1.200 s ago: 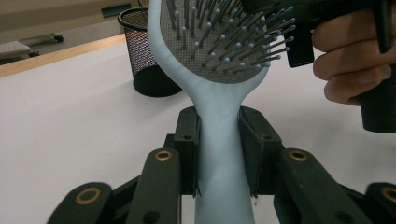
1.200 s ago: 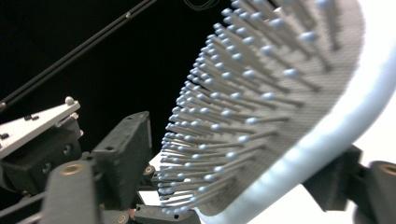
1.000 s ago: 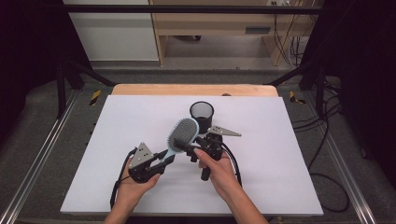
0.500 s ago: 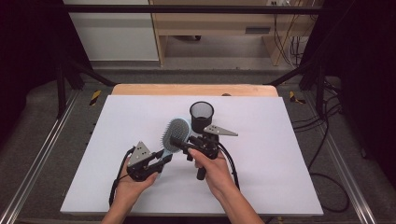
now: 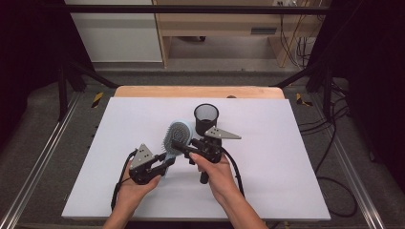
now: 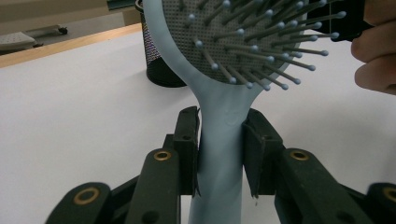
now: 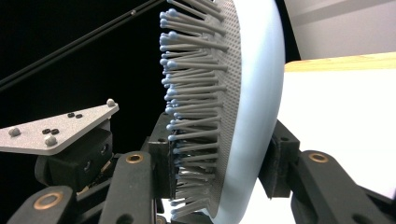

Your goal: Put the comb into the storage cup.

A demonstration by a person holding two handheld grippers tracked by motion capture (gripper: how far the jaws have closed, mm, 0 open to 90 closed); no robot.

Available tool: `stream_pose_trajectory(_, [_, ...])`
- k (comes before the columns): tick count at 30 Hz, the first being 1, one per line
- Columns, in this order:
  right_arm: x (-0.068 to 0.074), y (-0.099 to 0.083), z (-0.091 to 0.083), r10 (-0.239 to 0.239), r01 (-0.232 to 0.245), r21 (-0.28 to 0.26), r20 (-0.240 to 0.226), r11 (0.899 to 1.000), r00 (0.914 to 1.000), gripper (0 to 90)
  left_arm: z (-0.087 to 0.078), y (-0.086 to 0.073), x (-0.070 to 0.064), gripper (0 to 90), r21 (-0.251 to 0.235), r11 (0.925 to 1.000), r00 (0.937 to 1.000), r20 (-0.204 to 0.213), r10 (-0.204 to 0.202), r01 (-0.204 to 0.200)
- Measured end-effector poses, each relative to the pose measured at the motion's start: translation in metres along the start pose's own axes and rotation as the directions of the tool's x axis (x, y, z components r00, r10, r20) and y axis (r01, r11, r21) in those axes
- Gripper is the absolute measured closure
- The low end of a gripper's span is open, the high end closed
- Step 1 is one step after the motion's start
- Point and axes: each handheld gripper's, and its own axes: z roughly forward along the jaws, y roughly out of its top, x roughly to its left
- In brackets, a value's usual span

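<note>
The left gripper (image 5: 165, 163) is clamped on the pale blue handle of the hairbrush (image 5: 175, 138), both pads pressed flat against its sides in the left gripper view. The right gripper (image 5: 179, 145) closes across the brush head, one jaw on the bristles, the other on the smooth back. The brush is held off the bench (image 5: 286, 191), near the middle and slightly toward the near edge, head tilted up toward the far side. Just beyond it stands a black mesh cup (image 5: 206, 117), upright and close to the head. Left, right and near-edge stretches of the white surface lie bare, well apart from both hands.
</note>
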Motion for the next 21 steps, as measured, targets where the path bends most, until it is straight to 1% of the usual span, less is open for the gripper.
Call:
stream_pose_trajectory(3, [0.001, 0.0, 0.0, -0.012, 0.012, -0.005, 0.007, 1.0, 0.9999, 56.3, 0.001, 0.0, 0.0, 68.6, -0.001, 1.0, 1.0, -0.005, -0.003, 0.003])
stream_pose_trajectory(6, [0.0, 0.0, 0.001, -0.021, 0.021, -0.006, 0.012, 1.0, 0.9997, 56.6, 0.002, -0.002, 0.001, 65.4, -0.01, 0.9994, 0.9994, 0.001, -0.033, 0.033])
stream_pose_trajectory(9, [-0.001, 0.001, 0.0, -0.017, 0.017, -0.007, 0.017, 1.0, 0.9997, 56.6, 0.002, -0.003, 0.0, 63.4, -0.015, 0.9991, 0.9992, -0.004, -0.039, 0.039])
stream_pose_trajectory(11, [-0.001, 0.002, -0.001, -0.015, 0.015, -0.015, 0.023, 1.0, 0.9996, 56.6, 0.002, -0.003, 0.0, 57.0, -0.021, 0.9989, 0.999, -0.017, -0.043, 0.042])
stream_pose_trajectory(13, [-0.002, 0.003, -0.003, -0.012, 0.012, -0.026, 0.03, 1.0, 0.9995, 56.6, 0.002, -0.002, -0.001, 46.3, -0.029, 0.9985, 0.9984, -0.03, -0.047, 0.046])
stream_pose_trajectory(15, [-0.004, 0.005, -0.005, -0.002, 0.004, -0.038, 0.041, 0.999, 0.9992, 56.5, 0.0, -0.002, -0.002, 39.0, -0.04, 0.9983, 0.9988, -0.021, -0.044, 0.043])
stream_pose_trajectory(17, [-0.007, 0.008, -0.008, 0.004, -0.002, -0.053, 0.051, 0.999, 0.9987, 56.4, -0.003, -0.003, -0.001, 31.9, -0.049, 0.9972, 0.9984, -0.008, -0.056, 0.056])
stream_pose_trajectory(19, [-0.01, 0.01, -0.01, 0.015, -0.011, -0.064, 0.064, 0.998, 0.9978, 56.4, -0.006, -0.004, 0.0, 26.2, -0.07, 0.9957, 0.9979, -0.014, -0.063, 0.062])
stream_pose_trajectory(21, [-0.013, 0.011, -0.012, 0.022, -0.016, -0.077, 0.077, 0.997, 0.9968, 56.2, -0.008, -0.005, 0.001, 20.9, -0.085, 0.9946, 0.9976, -0.03, -0.062, 0.059])
